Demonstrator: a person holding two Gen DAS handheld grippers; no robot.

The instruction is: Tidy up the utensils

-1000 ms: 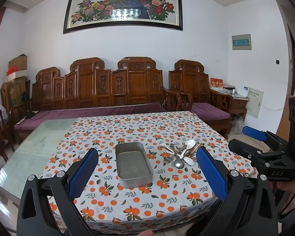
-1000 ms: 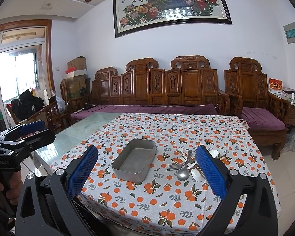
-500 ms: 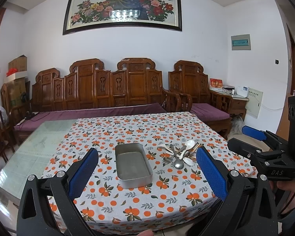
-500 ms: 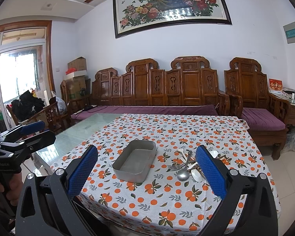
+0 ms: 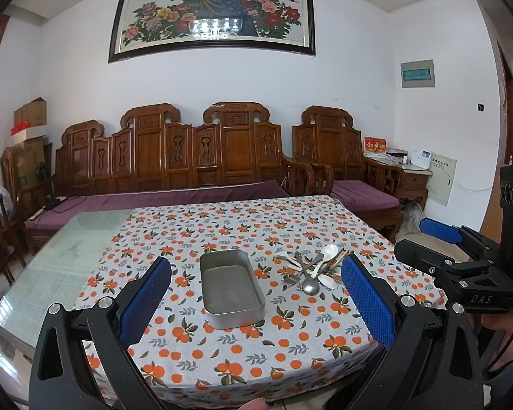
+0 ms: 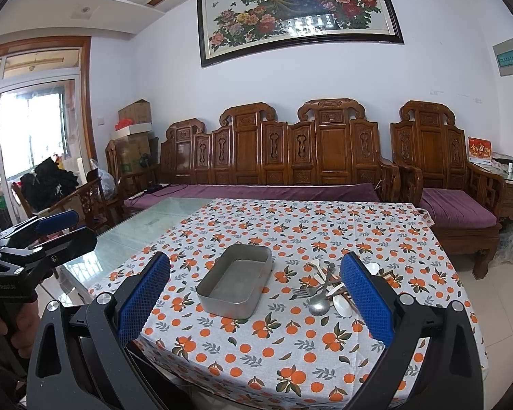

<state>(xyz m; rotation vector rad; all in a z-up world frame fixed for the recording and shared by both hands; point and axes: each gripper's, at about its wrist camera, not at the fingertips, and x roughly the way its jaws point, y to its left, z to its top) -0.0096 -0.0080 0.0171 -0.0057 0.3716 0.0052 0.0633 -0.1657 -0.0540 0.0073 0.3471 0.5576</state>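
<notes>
My rig: two matching black handheld grippers with blue finger pads.

On my left gripper I see matte, faintly speckled black arms with triangular cut-outs, round silver screws at the joints, and long fingers faced with blue diamond-textured pads. My right gripper is built the same way, with the same silver screws and blue textured fingers. From the left camera, the right unit's body carries white "DAS" lettering, small screws, a blue pad at its tip and a thin black cable curving below it; a dark sleeve covers the wrist beside my right hand. My left hand wraps a black handle.
</notes>
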